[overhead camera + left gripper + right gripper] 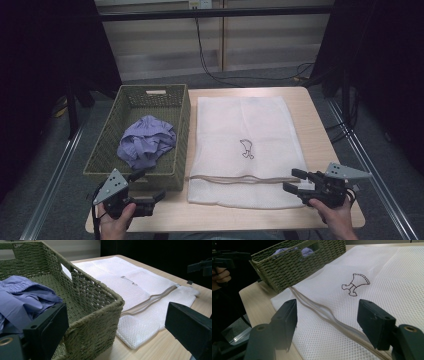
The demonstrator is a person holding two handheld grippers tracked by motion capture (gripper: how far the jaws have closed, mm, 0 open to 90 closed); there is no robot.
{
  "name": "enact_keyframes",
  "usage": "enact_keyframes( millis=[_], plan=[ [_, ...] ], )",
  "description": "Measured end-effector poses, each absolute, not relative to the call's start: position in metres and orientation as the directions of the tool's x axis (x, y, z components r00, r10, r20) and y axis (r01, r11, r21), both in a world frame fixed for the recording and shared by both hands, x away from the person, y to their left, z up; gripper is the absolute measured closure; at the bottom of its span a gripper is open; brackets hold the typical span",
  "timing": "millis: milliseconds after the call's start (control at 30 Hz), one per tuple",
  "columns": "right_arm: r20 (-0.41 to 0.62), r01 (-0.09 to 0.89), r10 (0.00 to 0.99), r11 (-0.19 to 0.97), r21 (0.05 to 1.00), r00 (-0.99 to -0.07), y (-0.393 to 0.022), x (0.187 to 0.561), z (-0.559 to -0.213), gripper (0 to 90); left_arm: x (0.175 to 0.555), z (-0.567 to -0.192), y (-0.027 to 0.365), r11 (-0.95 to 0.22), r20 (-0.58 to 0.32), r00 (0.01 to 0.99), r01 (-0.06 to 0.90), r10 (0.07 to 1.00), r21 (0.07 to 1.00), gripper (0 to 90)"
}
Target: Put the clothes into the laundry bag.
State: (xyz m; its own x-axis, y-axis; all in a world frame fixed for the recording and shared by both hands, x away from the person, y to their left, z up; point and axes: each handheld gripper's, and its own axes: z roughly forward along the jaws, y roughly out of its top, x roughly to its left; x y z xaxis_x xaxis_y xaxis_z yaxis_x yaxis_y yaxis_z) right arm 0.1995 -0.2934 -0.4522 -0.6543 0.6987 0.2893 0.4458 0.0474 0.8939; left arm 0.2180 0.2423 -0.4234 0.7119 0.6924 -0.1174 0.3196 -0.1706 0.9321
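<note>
1. Mesh laundry bag lying flat on the table, just right of the woven basket; zip band running across near the person's edge, apparently closed, though hard telling for sure.
2. Purple garment sitting crumpled inside the basket, not yet lifted; nothing showing inside the bag.
3. Left gripper hovering at the basket's near right corner, jaws wide apart and holding nothing; basket wall and garment showing between them in the left gripper view.
4. Right gripper hovering over the bag's near right corner, jaws likewise spread and empty; pointing along the zip band in the right gripper view.
5. Judging progress: seemingly at the very start; nothing gripped, bag unopened, garment untouched.
6. Remaining, as a guess: opening the zip, picking the garment out of the basket, feeding it into the bag, closing up.
</note>
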Motion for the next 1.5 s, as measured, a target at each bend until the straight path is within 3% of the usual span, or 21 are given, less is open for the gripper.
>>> enact_keyframes(
  millis=[267, 500, 900, 1267, 1500],
  plan=[
    [0.280, 0.438, 0.684, 0.065, 0.897, -0.674, -0.288, 0.200, -0.452, 33.4, 0.218, -0.423, 0.240, -0.174, -0.115, 0.713, 0.318, 0.692, 0.932, 4.5],
    [0.284, 0.436, 0.667, 0.069, 0.897, -0.689, -0.280, 0.209, -0.445, 42.2, 0.219, -0.424, 0.242, -0.168, -0.124, 0.715, 0.324, 0.688, 0.931, 4.5],
    [0.291, 0.473, 0.606, 0.162, 0.866, -0.741, -0.253, 0.238, -0.439, 42.0, 0.219, -0.423, 0.242, -0.164, -0.125, 0.708, 0.326, 0.695, 0.931, 4.5],
    [0.260, 0.461, 0.558, 0.255, 0.850, -0.788, -0.214, 0.277, -0.427, 52.2, 0.220, -0.424, 0.243, -0.165, -0.130, 0.715, 0.327, 0.687, 0.930, 4.5],
    [0.273, 0.485, 0.548, 0.290, 0.825, -0.791, -0.197, 0.297, -0.441, 59.6, 0.219, -0.423, 0.244, -0.164, -0.124, 0.707, 0.325, 0.697, 0.931, 4.5]
  ],
)
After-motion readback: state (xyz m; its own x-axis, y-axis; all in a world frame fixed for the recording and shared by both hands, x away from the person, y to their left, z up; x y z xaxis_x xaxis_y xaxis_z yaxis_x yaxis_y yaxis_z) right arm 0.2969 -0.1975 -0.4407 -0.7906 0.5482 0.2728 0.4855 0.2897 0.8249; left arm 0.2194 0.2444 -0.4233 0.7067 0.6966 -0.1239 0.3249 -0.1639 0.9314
